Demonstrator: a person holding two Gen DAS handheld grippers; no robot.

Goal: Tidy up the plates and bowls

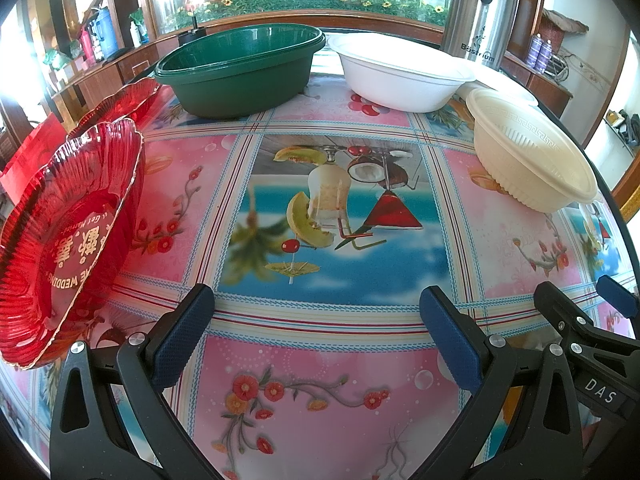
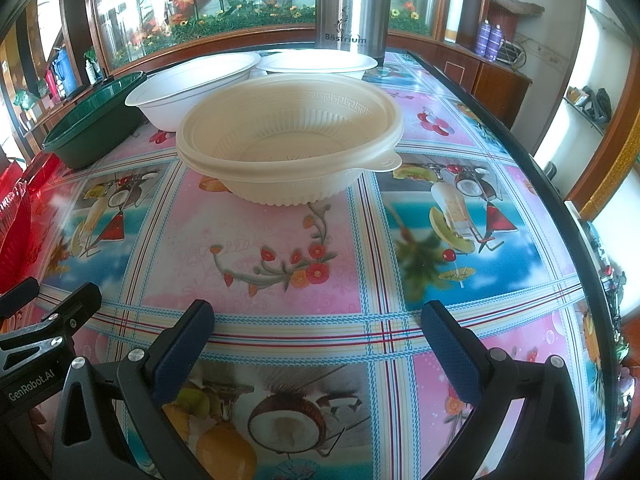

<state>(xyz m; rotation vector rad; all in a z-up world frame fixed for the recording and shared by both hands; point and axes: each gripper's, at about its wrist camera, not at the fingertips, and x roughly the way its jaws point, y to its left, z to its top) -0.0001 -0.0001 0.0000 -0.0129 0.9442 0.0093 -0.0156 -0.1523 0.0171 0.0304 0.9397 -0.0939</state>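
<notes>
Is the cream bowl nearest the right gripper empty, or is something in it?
Empty. The cream bowl shows only its bare ribbed wall and floor in the right wrist view.

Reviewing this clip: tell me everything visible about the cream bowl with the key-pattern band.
The cream bowl looks like thin moulded plastic, with a Greek-key band under the rim, ribbed walls and a small tab on its rim. It appears to be two bowls nested, as a second rim shows below the first. It stands upright and empty on the patterned tablecloth, in front of two white bowls. Neither gripper touches it; the right gripper is open, short of it.
</notes>
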